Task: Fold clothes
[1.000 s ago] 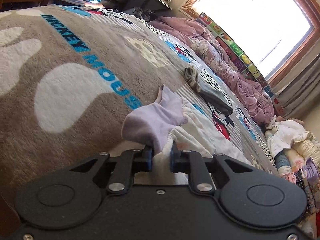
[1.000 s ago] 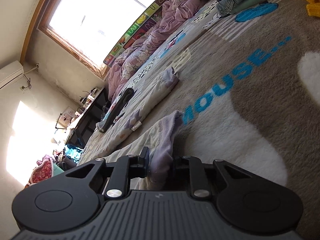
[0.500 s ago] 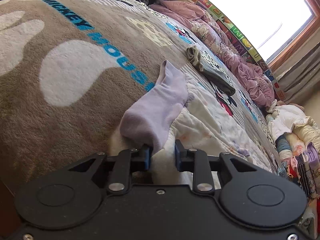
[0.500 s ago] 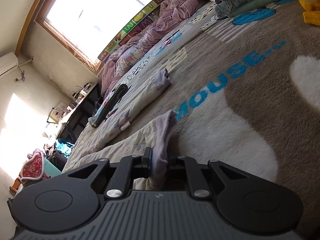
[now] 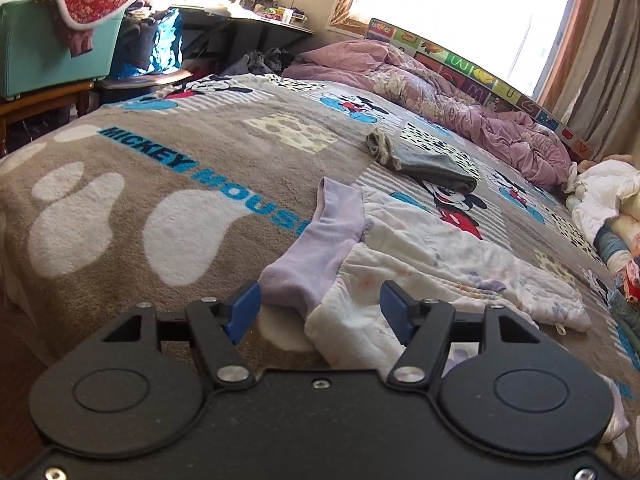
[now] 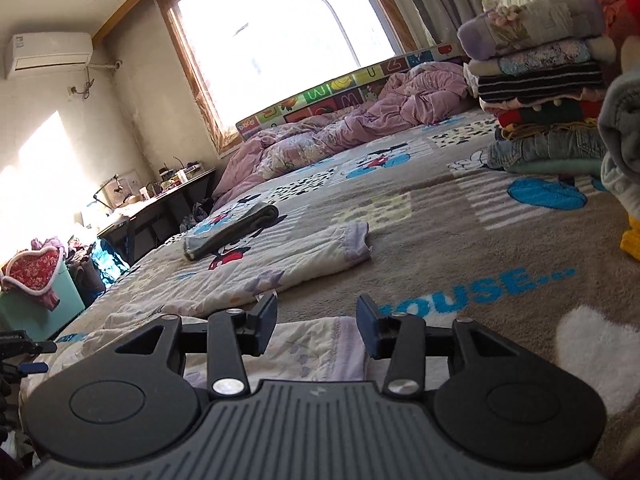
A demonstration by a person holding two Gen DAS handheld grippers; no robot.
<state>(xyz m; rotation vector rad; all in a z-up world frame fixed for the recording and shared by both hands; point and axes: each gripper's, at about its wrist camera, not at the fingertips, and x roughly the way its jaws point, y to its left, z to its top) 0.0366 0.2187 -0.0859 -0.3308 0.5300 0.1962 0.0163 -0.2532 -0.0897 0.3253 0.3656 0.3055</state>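
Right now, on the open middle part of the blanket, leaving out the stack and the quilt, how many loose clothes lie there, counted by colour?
White floral with lilac cuffs: 1, the garment lying just in front of the open left claw and open right claw.
Grey: 1, the folded grey piece farther back.
Total: 2

A lived-in home bedroom: a wide bed under a cartoon-mouse blanket (image 5: 168,184) fills both views, with a rumpled pink quilt (image 6: 344,128) along its far edge below a wood-framed window (image 6: 272,36). An air conditioner (image 6: 48,56) hangs on the wall, a cluttered desk (image 6: 160,200) stands by the bed's far corner, and a stack of folded clothes (image 6: 540,92) sits on the blanket's right side
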